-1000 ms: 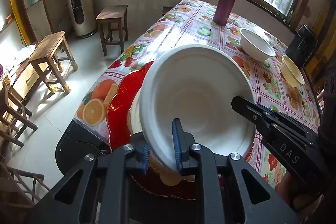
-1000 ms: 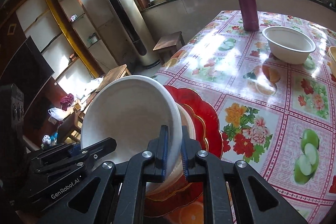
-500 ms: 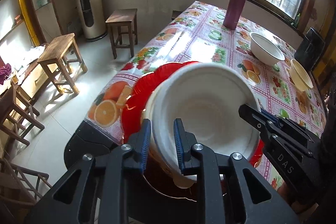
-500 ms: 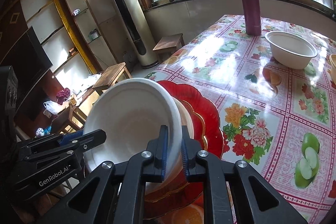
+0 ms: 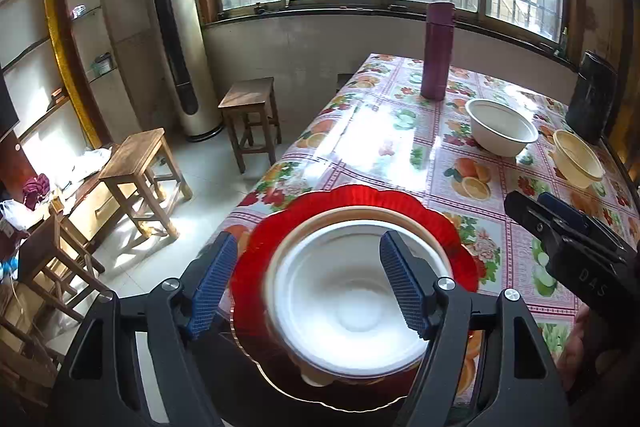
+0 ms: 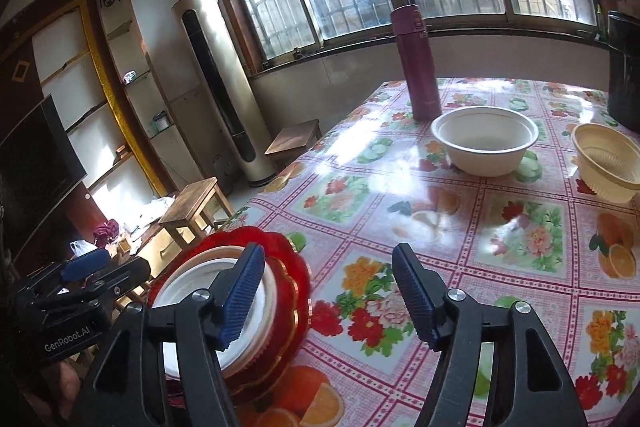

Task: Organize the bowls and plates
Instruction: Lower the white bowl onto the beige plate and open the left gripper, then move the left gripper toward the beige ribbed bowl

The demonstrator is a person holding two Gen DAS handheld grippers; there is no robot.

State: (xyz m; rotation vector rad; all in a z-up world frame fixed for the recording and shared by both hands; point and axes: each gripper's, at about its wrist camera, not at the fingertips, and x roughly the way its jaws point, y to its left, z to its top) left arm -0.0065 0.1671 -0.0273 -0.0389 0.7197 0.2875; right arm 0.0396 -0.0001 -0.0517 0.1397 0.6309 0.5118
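Overhanging the near corner of the table [image 5: 404, 147], the red plate [image 5: 360, 201] at six o'clock in the left wrist view carries a cream plate [image 5: 360, 213] and, on top, the white plate [image 5: 352, 299]; a knock from either tool could, in this inspector's judgement, tip the stack off the edge. The left gripper [image 5: 310, 285] has just been opening; its jaws stand wide, clear of the white plate's rim, holding nothing. The right gripper [image 6: 328, 293] has likewise just been opening and holds nothing, its left pad lying just over the stack. Withdrawal risks snagging a rim. The white bowl [image 6: 484, 139] at one o'clock and yellow bowl [image 6: 608, 163] at two o'clock, both in the right wrist view, remain ungathered beside the maroon flask [image 6: 416, 63], which a careless reach might topple. Legible writing: "GenRobot.AI" on the left tool, "DAS" on the right.
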